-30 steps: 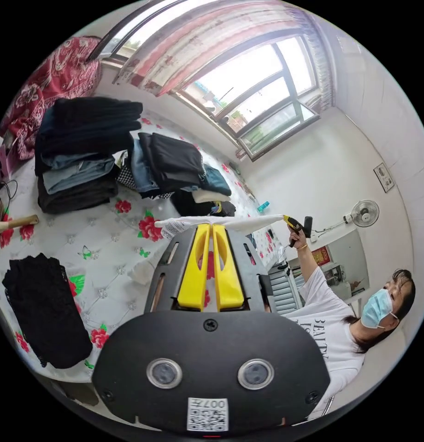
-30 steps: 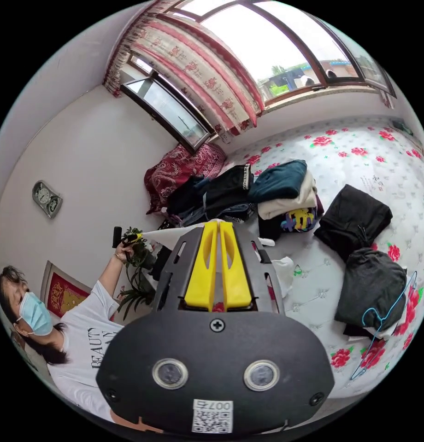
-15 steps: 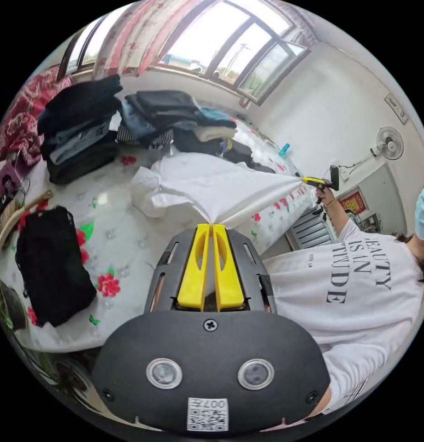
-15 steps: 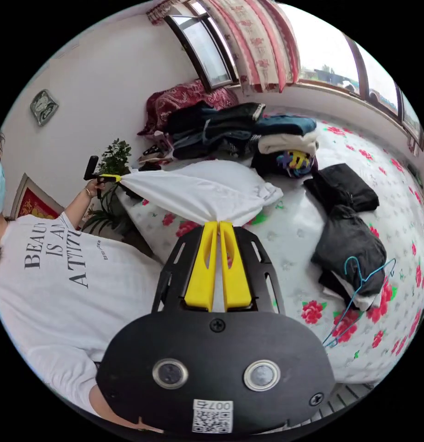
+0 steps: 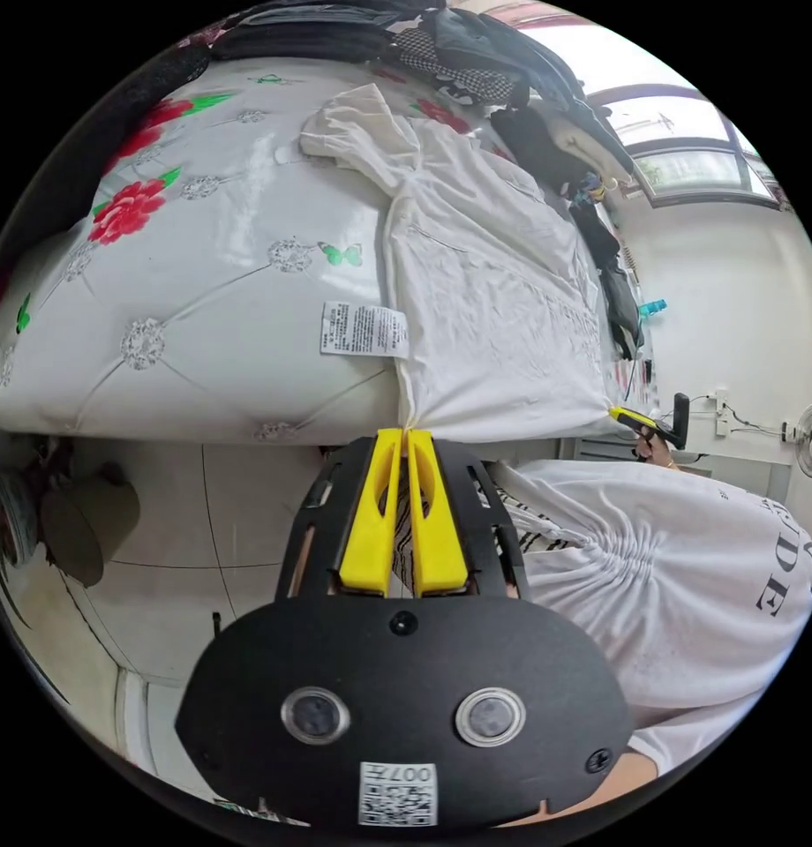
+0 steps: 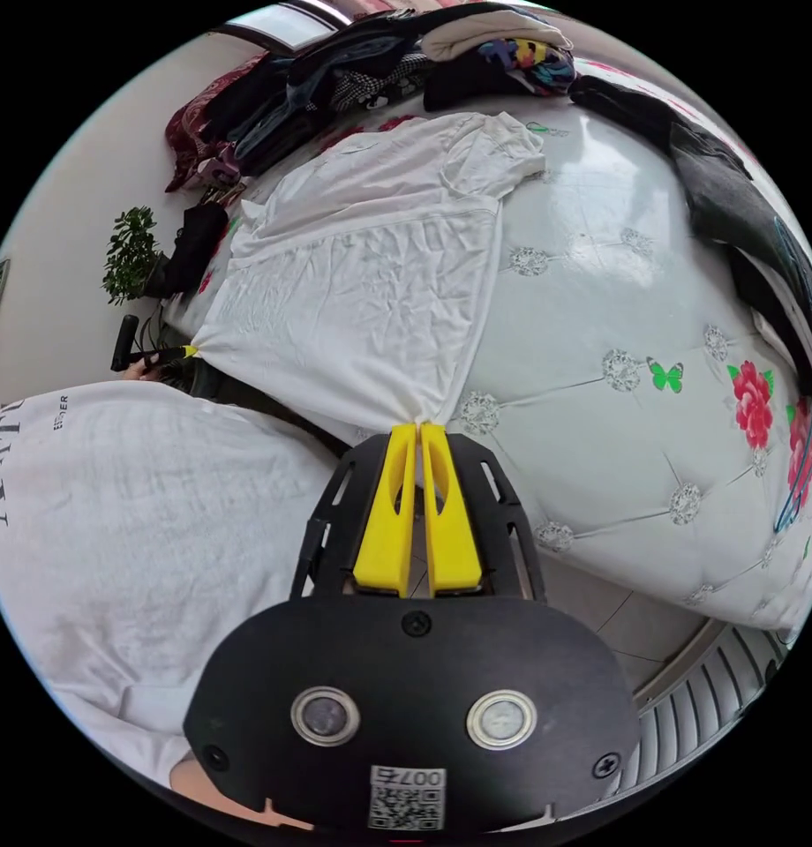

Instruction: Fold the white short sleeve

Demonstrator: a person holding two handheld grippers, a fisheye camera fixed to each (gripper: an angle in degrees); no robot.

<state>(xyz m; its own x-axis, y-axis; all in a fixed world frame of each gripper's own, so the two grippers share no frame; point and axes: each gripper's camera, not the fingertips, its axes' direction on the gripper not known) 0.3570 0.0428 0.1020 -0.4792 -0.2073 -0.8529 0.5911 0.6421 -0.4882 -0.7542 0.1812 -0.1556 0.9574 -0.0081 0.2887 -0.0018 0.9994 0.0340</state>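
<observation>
**Status: shirt laid flat, folding not begun**

My left gripper [image 5: 406, 434] and right gripper [image 6: 419, 428] are each clamped on a hem corner of the white cotton short-sleeve shirt [image 6: 371, 273] at the near edge of the white quilted floral bed [image 6: 600, 423]. I judge spreading done and all folds outstanding. Half a second ago the shirt hung stretched in the air; now it lies flat, sleeves farthest.

Both views close at bed [image 5: 185, 291] edge, facing across white shirt [image 5: 494, 291], shared
</observation>
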